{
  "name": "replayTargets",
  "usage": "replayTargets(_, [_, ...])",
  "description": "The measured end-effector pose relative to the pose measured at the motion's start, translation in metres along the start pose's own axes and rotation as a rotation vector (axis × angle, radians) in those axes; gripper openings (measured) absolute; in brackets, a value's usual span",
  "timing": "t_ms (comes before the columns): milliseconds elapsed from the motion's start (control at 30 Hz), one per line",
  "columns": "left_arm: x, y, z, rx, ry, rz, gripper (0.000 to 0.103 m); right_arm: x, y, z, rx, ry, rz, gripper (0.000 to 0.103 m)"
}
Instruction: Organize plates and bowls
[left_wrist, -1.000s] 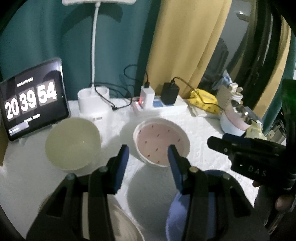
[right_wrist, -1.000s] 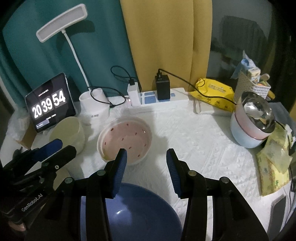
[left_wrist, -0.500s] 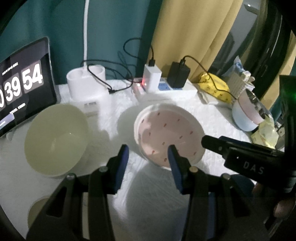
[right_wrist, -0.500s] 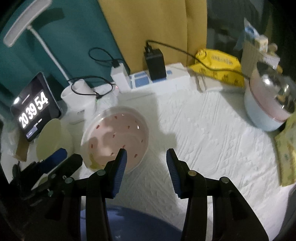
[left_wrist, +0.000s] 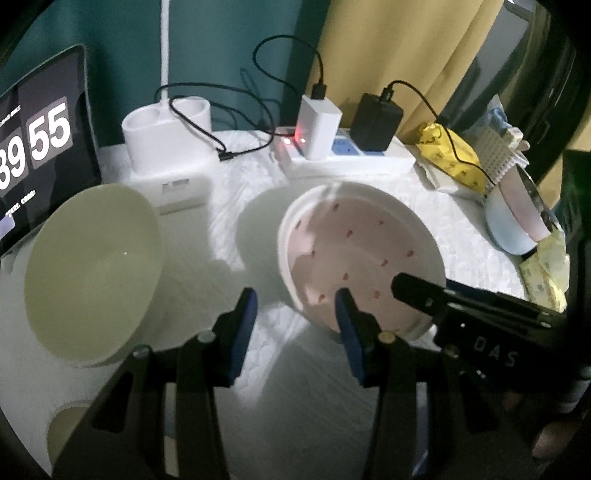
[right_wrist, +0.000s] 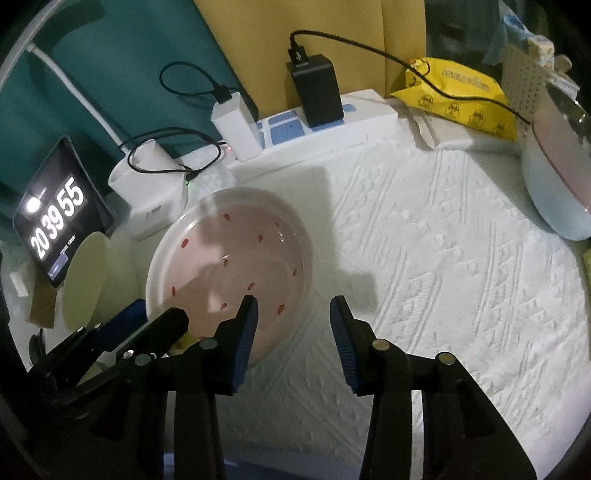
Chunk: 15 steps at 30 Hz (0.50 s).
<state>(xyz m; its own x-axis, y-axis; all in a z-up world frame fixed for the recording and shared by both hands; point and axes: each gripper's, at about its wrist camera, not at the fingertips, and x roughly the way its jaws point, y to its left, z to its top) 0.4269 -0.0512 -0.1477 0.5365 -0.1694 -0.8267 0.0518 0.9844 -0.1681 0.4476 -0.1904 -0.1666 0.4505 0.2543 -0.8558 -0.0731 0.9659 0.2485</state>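
- Teal and yellow curtains are seen behind a desk (left_wrist: 229, 192) covered with a white textured cloth.
- Left wrist view: the left hand-held gripper (left_wrist: 295, 325) is released, its jaws apart and empty above the cloth, with the near rim of the pink dish (left_wrist: 354, 254) just ahead of the right jaw.
- A green bowl (left_wrist: 92, 273) is seen to the left, near a clock (left_wrist: 40, 147); the right hand-held gripper (left_wrist: 417, 291) is seen reaching over the pink dish's right edge.
- Right wrist view: the right hand-held gripper (right_wrist: 293, 332) is also released and empty, its left jaw over the pink dish (right_wrist: 229, 266).
- A power strip (right_wrist: 325, 122) and a blue-pink bowl stack (right_wrist: 554, 192) are seen farther back.
- The step in hand is judged to be the approach to the pink dish; its rim must next be brought between one pair of jaws before closing.
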Motion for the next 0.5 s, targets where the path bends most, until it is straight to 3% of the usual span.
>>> replayTargets(233, [0.0066, -0.001, 0.0017, 0.009, 0.008, -0.001, 0.044, 0.011, -0.0003, 0.0012, 0.008, 0.005, 0.004, 0.029])
replayTargets(300, [0.0069, -0.0027, 0.0019, 0.021, 0.004, 0.0, 0.037, 0.0109, 0.0036, 0.0008, -0.01, -0.004, 0.001, 0.022])
replayTargets(367, [0.0078, -0.0064, 0.0016, 0.04, 0.006, -0.015, 0.031, 0.0111, 0.006, 0.0007, -0.023, -0.01, -0.008, 0.022])
replayTargets(500, [0.0065, -0.0081, 0.0004, 0.052, -0.002, -0.008, 0.029, 0.0106, 0.0076, -0.0009, -0.035, -0.018, -0.02, 0.02])
